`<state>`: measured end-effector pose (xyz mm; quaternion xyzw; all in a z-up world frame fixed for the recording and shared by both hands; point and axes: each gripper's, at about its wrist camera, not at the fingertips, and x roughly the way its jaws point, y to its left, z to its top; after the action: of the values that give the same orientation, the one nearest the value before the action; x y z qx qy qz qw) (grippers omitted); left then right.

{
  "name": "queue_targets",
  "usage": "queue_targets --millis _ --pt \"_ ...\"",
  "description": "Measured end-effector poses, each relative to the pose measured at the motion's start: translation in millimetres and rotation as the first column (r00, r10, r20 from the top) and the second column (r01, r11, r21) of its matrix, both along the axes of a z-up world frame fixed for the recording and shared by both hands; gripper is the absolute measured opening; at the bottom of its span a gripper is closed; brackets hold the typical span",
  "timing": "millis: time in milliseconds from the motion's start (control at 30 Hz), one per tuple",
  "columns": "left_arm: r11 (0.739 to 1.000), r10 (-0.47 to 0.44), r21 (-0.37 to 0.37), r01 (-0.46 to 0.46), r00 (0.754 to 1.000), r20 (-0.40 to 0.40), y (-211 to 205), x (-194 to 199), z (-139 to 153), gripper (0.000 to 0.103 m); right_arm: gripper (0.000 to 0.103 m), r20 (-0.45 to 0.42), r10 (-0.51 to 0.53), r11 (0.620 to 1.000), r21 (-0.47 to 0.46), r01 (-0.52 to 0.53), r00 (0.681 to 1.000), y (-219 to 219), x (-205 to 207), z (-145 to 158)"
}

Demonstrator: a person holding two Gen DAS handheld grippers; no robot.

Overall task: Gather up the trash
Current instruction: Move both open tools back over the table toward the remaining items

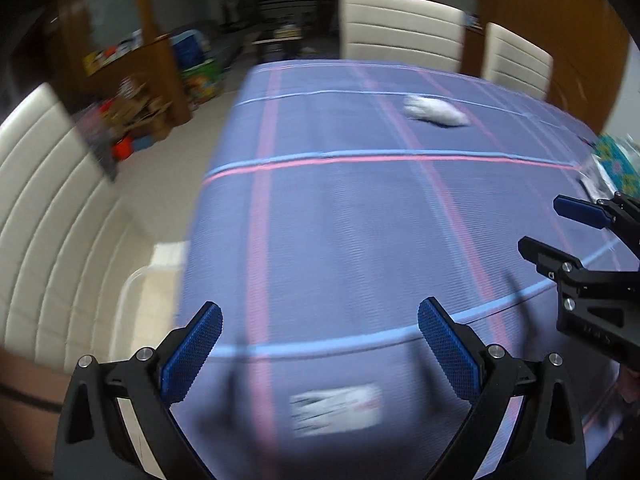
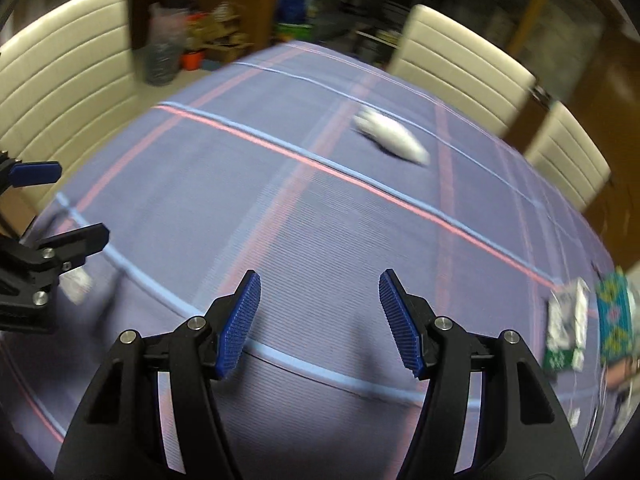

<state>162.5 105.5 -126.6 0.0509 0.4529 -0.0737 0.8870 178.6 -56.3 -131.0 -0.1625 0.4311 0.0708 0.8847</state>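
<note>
Across the plaid-covered counter (image 2: 280,208) a crumpled white wad (image 2: 394,138) lies slantwise, far ahead — right of both the left hand-held gripper (image 1: 320,344) and right hand-held gripper (image 2: 320,320), jaws wide, empty — the right one seemingly nearer.

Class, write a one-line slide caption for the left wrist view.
Open left gripper above a checked tablecloth, flat paper scrap below its jaws, crumpled white tissue farther off.
</note>
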Motion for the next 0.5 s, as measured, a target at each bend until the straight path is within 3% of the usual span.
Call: queue_targets --millis 267,500 --pt "0.992 -0.124 0.011 0.125 0.992 -0.013 -91.1 9.2 2.3 0.096 0.063 0.0 -0.19 0.981 0.032 0.19 0.982 -118.4 -7.3 -1.2" --pt "0.981 -0.191 0.028 0.192 0.981 -0.028 -148.3 17.5 1.0 0.096 0.063 -0.006 -0.292 0.956 0.041 0.292 0.956 -186.5 -14.0 -7.4"
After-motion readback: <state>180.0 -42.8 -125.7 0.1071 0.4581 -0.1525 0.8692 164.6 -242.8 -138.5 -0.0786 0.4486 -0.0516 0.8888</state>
